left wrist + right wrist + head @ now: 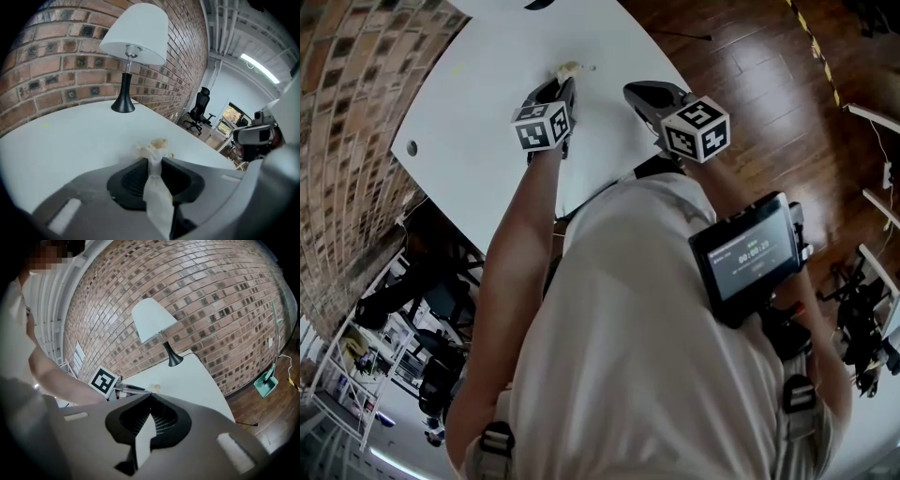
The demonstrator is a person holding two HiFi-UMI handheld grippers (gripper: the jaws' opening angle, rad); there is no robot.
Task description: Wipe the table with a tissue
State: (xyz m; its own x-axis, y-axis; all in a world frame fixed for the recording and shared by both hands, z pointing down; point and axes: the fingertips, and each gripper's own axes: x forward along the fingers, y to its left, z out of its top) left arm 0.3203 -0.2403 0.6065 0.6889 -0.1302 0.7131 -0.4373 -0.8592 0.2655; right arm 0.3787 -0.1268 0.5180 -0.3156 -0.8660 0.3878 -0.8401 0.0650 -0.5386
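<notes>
You are in the wiping step: your left gripper (563, 88) has its jaws pinched on the tissue (154, 151). The crumpled, yellow-stained end of the tissue sticks out past the tips, and the rest trails back between the jaws. That end sits low over the white table (478, 122), about midway across it and well short of the lamp (136, 37). It seems to touch the surface, though no view settles that. The next move, I judge, calls for keeping the wad pressed flat and dragging it in steady strokes. Keep the grip firm so the thin paper does not slip out or tear. Your left forearm reaches straight out over the table, with the gripper tilted downward toward the surface. Your right gripper (150, 396) sits just beside it, at a flatter angle. Its jaw tips meet on nothing, clear of the tissue, so keep it out of the wiping path.
</notes>
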